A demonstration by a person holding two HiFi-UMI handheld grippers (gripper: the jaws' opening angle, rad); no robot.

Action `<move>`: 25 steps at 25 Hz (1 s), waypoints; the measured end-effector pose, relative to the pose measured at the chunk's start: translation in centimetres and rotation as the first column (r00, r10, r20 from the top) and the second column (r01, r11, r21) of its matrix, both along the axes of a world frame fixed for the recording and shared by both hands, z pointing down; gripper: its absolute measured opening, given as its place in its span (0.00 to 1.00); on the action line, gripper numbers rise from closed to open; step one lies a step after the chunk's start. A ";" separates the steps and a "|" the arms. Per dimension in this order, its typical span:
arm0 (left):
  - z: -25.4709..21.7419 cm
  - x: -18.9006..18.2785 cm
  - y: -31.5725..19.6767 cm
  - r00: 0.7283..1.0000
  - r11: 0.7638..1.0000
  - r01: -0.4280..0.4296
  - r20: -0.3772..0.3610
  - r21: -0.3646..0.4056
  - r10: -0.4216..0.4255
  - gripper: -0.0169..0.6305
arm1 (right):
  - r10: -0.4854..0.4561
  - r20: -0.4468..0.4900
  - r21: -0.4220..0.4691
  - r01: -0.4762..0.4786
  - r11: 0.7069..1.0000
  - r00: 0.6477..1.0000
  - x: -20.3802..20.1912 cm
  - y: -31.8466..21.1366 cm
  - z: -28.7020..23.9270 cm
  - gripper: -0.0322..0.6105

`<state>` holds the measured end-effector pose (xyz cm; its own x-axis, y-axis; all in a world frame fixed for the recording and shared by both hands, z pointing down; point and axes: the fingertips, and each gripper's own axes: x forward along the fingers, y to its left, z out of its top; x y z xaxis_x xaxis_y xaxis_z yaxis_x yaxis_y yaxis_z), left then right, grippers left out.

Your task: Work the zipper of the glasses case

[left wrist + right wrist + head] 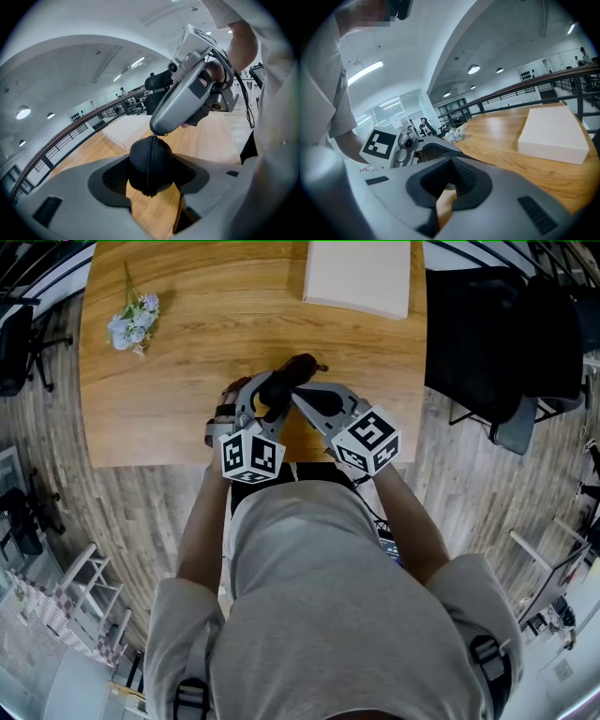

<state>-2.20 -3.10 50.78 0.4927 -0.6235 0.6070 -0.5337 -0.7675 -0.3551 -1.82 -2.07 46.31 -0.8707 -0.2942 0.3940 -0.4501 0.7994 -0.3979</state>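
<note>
Left gripper (269, 399) above the tabletop's (169, 413) near edge, its fingers (114, 177) grasping a black glasses case (138, 161), right gripper (155, 131) with fingers clenched, tip touching the zipper's (150, 159) upper end, pale flower sprig (132, 322) by the left edge, flat white box (358, 277) at the far edge.

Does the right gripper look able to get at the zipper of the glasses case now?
Probably yes. The left gripper clamps the glasses case with the zipper exposed, and the right gripper, shut, sits at the zipper's upper end, nothing between. Whether it grips anything there is unclear.
</note>
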 end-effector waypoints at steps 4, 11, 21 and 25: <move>-0.2 0.1 0.1 1.000 1.000 -0.004 0.002 0.009 0.004 0.44 | 0.000 0.001 0.012 0.000 1.000 1.000 0.2 -0.1 -0.2 0.09; -0.9 0.2 0.4 1.000 1.000 0.008 -0.020 0.023 -0.007 0.44 | 0.030 -0.014 0.013 -0.030 0.999 0.999 0.8 -0.5 0.0 0.09; -1.8 0.5 1.0 0.999 0.999 0.006 -0.036 0.035 -0.005 0.44 | 0.058 -0.016 -0.021 -0.058 0.998 0.998 1.5 -1.0 0.6 0.09; -1.5 0.3 1.0 1.000 1.000 0.014 -0.022 0.007 -0.013 0.44 | 0.055 -0.017 -0.019 -0.056 0.998 0.998 1.2 -0.7 0.4 0.09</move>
